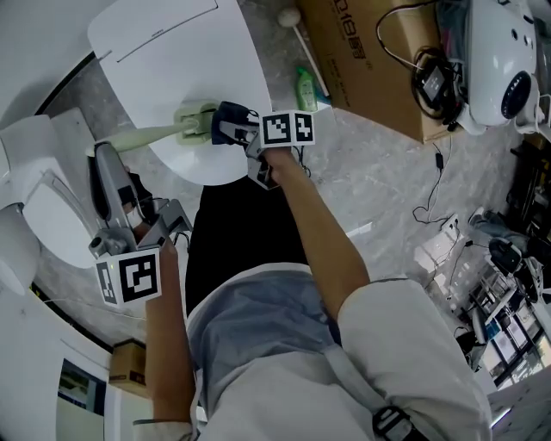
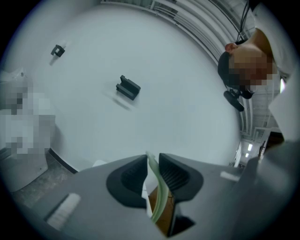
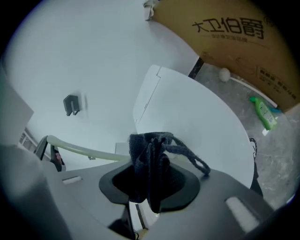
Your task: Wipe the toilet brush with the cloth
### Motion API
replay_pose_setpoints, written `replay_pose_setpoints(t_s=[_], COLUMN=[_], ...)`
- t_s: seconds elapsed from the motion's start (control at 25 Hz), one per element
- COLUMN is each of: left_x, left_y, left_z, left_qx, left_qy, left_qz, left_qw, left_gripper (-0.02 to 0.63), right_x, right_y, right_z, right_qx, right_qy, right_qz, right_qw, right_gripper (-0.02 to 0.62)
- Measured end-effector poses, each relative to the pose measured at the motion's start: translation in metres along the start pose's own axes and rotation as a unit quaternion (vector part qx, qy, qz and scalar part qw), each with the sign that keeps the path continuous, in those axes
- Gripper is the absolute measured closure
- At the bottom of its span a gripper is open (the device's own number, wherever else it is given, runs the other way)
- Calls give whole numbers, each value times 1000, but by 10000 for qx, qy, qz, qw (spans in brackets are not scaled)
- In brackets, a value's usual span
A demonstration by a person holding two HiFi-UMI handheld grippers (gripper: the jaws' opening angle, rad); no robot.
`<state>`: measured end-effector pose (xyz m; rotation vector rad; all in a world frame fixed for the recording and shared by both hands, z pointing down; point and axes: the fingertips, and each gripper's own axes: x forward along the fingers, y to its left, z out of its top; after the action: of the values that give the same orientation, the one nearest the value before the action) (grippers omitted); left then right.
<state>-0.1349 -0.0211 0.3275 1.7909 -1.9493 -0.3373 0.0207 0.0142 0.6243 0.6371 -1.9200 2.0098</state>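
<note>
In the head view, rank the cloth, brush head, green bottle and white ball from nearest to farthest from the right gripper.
1. The cloth: clamped in the jaws of the right gripper.
2. The brush head: against the cloth, on its left.
3. The green bottle: on the floor, right of the gripper.
4. The white ball: on the floor at the top edge.

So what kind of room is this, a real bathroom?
Probably a toilet corner set up inside a lab or workshop: a white oval toilet lid and pale green toilet brush, yet a large brown cardboard box and black cabled electronics stand alongside.
</note>
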Motion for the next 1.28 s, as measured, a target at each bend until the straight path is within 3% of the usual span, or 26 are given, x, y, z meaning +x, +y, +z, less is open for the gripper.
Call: replay_pose_setpoints(t_s=[0.16, 0.28, 0.56, 0.68, 1.0, 1.28], left_x=[0, -3, -8, -14, -25, -28], left_y=[0, 1, 1, 1, 4, 7], left_z=[0, 0, -2, -2, -2, -2], left_qx=[-42, -20, -4, -17, -31, -71], left_qy=[-16, 1, 22, 23, 25, 34], left_qz=[-21, -6, -26, -26, -78, -136], left_qw=[10000, 10000, 10000, 10000, 10000, 9999], left_gripper=[606, 606, 606, 606, 606, 606], right_x=[7, 12, 21, 28, 34, 33], right_y=[-11, -10, -9, -1, 7, 20], right_z=[15, 18, 19, 16, 13, 7], right_qx=[-297, -412, -953, -974, -435, -449], right_qy=[-478, -740, -865, -951, -1322, -1350], right_qz=[-629, -832, -1360, -1283, -1150, -970], right_qw=[9964, 9929, 9823, 9824, 9836, 9851], right_gripper=[489, 489, 488, 488, 488, 486])
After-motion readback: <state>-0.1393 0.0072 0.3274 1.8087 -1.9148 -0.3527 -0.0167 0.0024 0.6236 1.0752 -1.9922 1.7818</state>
